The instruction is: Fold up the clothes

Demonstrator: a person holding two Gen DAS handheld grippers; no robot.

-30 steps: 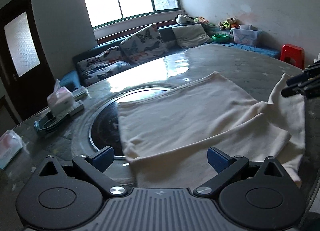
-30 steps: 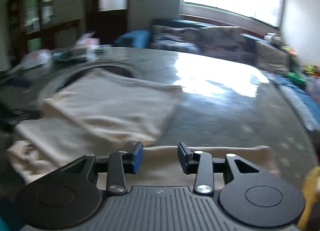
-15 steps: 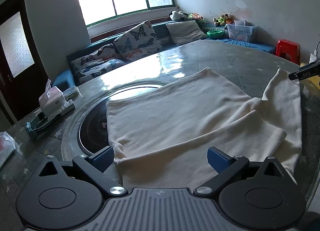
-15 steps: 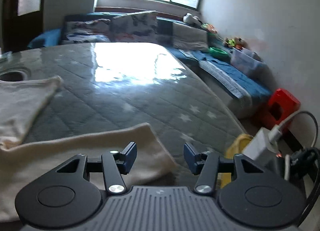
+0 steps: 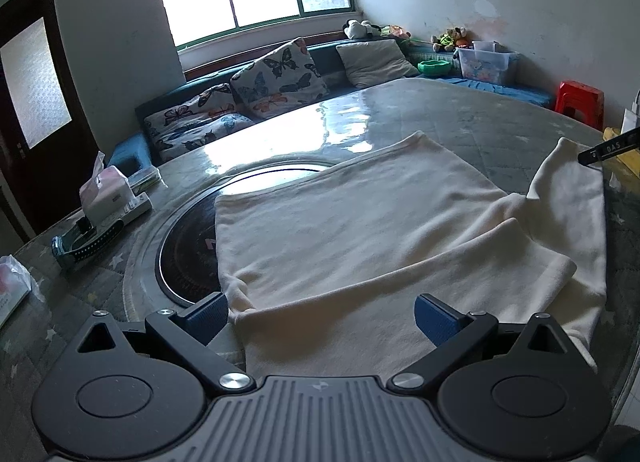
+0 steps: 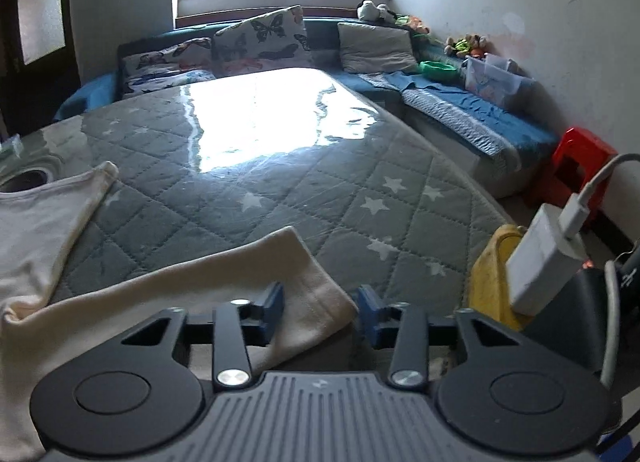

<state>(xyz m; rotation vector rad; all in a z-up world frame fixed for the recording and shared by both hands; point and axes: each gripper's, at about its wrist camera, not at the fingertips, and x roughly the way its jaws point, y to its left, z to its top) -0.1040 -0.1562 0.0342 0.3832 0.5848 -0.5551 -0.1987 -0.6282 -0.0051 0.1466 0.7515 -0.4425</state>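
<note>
A cream garment (image 5: 360, 230) lies partly folded on the round quilted table (image 5: 460, 118), one sleeve folded across its near part. My left gripper (image 5: 320, 316) is open wide and empty, low over the garment's near edge. In the right wrist view the garment's other sleeve (image 6: 240, 274) stretches toward the table's right edge, and its cuff lies between the fingers of my right gripper (image 6: 320, 312), which is open. The right gripper's tip also shows at the right edge of the left wrist view (image 5: 600, 152), by the sleeve's raised end.
A dark round inset (image 5: 188, 246) sits in the table, partly under the garment. A tissue pack (image 5: 104, 194) and a teal strap (image 5: 84, 246) lie at the table's left. A yellow item (image 6: 496, 274), a white charger (image 6: 548, 254) and a red stool (image 6: 576, 166) are past the right edge.
My right gripper swung right, from facing the garment's body to the sleeve cuff at the table's right edge. The left gripper stayed open over the near edge, and its view shifted slightly.
</note>
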